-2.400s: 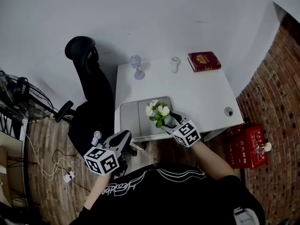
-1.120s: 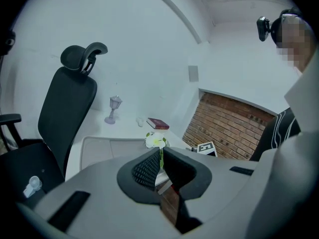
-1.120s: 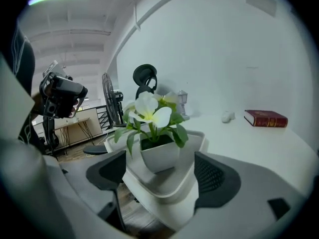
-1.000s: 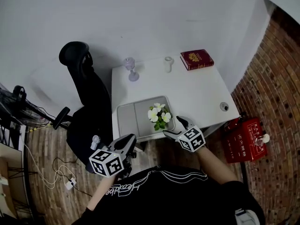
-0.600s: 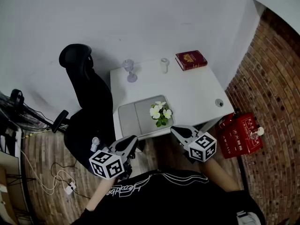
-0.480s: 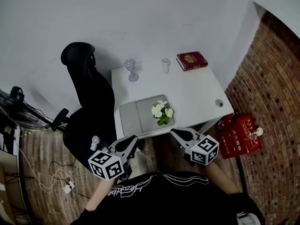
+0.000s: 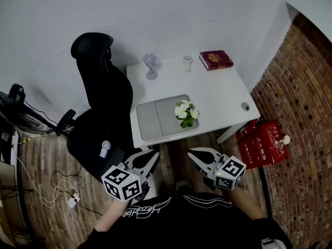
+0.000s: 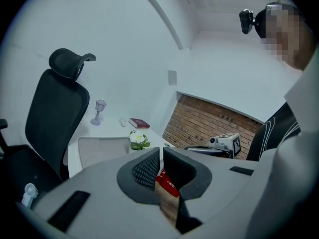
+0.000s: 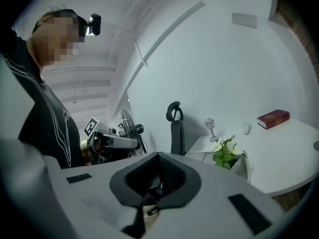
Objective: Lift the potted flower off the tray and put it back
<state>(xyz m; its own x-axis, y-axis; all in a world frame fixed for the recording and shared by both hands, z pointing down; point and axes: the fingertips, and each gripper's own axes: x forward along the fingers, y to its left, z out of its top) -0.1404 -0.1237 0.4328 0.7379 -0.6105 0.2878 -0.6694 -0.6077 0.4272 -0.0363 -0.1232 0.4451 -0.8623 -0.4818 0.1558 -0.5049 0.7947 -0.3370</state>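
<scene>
White table [image 7: 218, 95] stands against a pale wall, with a black chair [image 7: 98, 102] at its left side. On it lies a grey tray [image 7: 155, 121], and the flower [image 7: 185, 111] sits upright in the tray's right end. Both grippers hang short of the table's near edge, well apart from the flower. Jaws of the left gripper [image 7: 148, 155] are pressed together with nothing between them; the right gripper [image 7: 195, 153] is likewise closed and empty. A red book [image 7: 216, 59] lies at the far edge.

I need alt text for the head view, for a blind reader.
A potted flower stands at the right end of a grey tray on a white table. The left gripper and the right gripper are shut and empty, short of the table's near edge.
</scene>
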